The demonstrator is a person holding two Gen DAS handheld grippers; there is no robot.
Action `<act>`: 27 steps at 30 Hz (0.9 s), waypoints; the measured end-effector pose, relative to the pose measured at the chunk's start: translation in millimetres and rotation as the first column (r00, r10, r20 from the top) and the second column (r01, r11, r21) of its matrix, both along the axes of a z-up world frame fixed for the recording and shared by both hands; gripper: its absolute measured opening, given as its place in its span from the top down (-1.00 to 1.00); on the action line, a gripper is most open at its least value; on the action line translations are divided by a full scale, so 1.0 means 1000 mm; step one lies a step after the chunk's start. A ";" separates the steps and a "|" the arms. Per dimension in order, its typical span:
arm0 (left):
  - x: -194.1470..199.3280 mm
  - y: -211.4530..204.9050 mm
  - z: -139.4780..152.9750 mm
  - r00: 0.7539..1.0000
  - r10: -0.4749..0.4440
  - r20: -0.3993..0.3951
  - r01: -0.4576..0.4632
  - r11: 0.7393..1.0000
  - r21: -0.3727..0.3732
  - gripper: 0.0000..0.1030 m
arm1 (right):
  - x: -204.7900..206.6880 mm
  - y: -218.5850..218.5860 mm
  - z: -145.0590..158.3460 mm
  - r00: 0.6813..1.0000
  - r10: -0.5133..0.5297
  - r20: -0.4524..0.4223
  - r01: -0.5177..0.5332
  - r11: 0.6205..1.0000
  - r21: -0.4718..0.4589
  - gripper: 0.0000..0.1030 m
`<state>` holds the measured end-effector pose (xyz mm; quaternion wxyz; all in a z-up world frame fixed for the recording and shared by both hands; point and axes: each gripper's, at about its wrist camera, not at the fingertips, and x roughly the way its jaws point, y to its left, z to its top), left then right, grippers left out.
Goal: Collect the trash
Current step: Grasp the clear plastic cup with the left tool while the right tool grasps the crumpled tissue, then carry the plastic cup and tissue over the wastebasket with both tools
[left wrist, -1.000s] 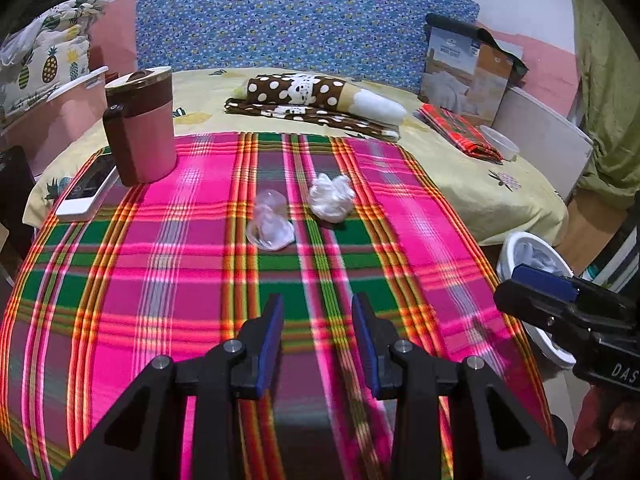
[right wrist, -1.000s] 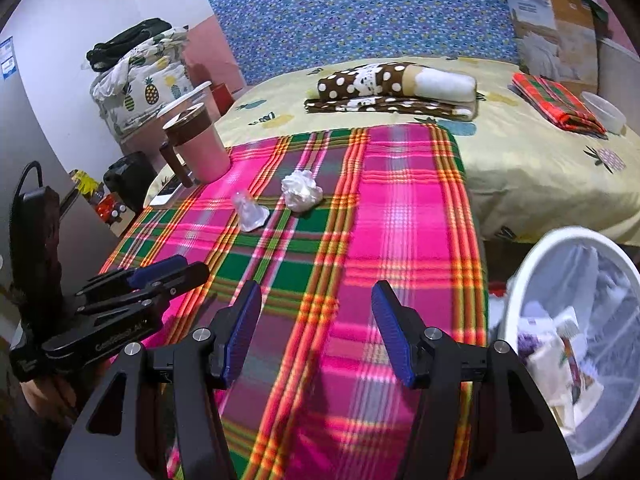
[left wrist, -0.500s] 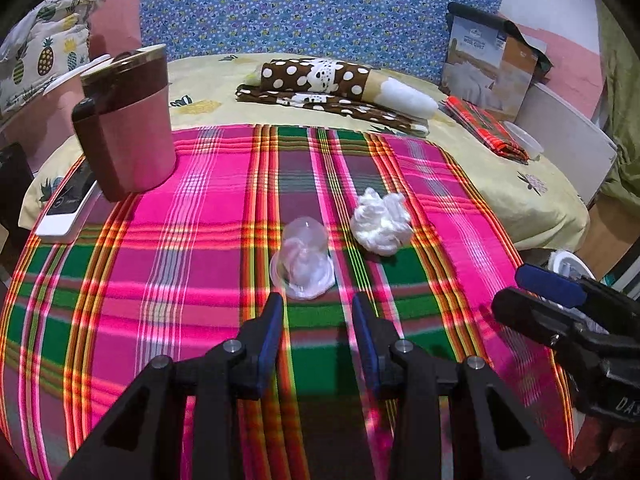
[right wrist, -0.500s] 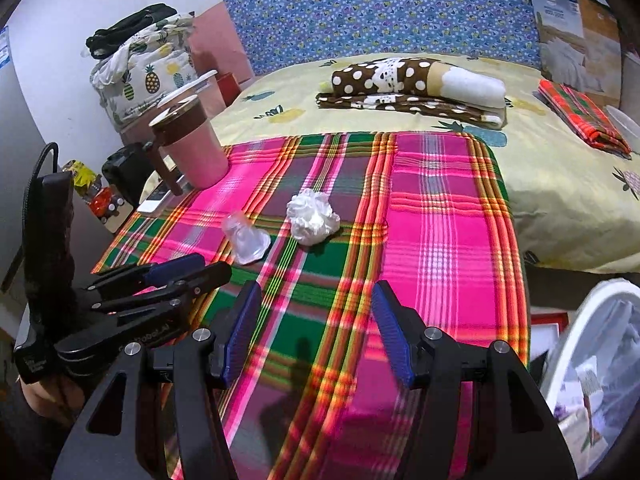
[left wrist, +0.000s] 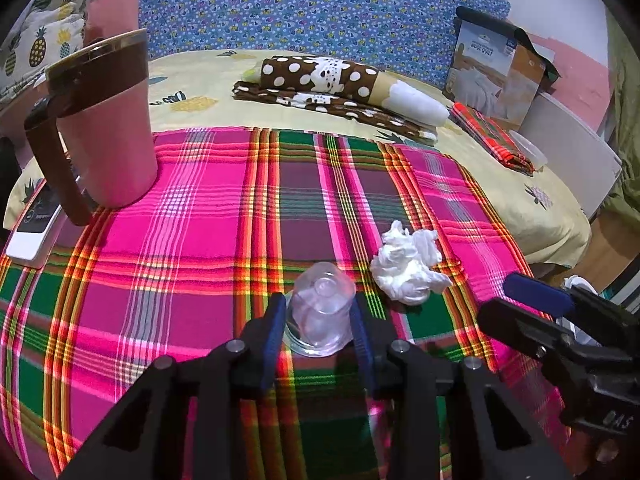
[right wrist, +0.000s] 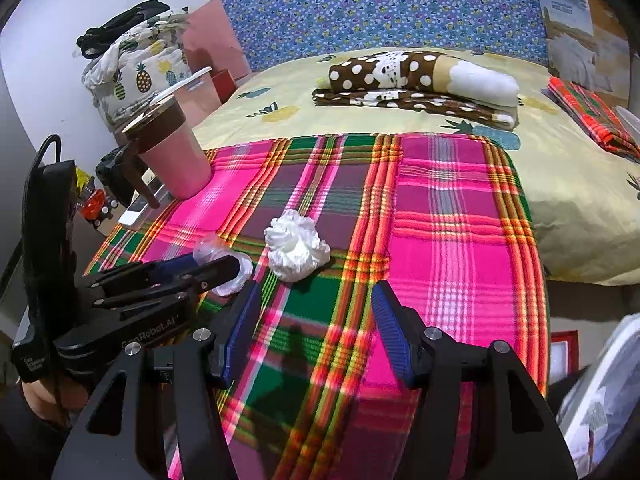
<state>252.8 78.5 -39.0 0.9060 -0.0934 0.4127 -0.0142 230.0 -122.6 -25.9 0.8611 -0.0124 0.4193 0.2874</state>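
A clear plastic cup (left wrist: 320,312) lies on its side on the pink and green plaid cloth (left wrist: 180,248). My left gripper (left wrist: 318,308) has the cup between its blue pads; its jaws are closing and both pads touch the cup's sides. The right wrist view shows the same grip, with the left gripper (right wrist: 216,264) around the cup (right wrist: 208,246). A crumpled white tissue (left wrist: 404,276) lies just right of the cup. My right gripper (right wrist: 316,292) stands open over the cloth, a little short of the tissue (right wrist: 296,250), with nothing between its fingers. It also shows at the right edge of the left wrist view (left wrist: 504,298).
A pink mug with a brown lid and handle (left wrist: 108,132) stands at the cloth's far left, by a white phone (left wrist: 32,232). A white bin holding trash (right wrist: 600,400) sits low at the right, off the bed's edge. Folded polka-dot bedding (left wrist: 344,80) lies further back.
Both grippers have moved forward over the cloth toward the trash. The left gripper has come round the cup and its jaws have narrowed onto it. The right jaws stayed wide.
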 end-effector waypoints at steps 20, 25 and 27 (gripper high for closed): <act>-0.013 0.027 0.008 0.999 0.043 0.017 -0.043 0.999 0.006 0.34 | 0.033 0.033 -0.021 0.998 0.055 -0.034 -0.056 0.998 -0.027 0.42; -0.019 0.022 0.012 0.999 0.036 0.025 -0.036 0.999 0.007 0.34 | 0.025 0.024 -0.012 0.999 0.036 -0.034 -0.036 0.999 -0.004 0.46; -0.023 0.019 0.014 0.999 0.030 0.029 -0.030 1.000 0.007 0.34 | 0.020 0.020 -0.009 0.999 0.029 -0.031 -0.029 1.000 0.006 0.46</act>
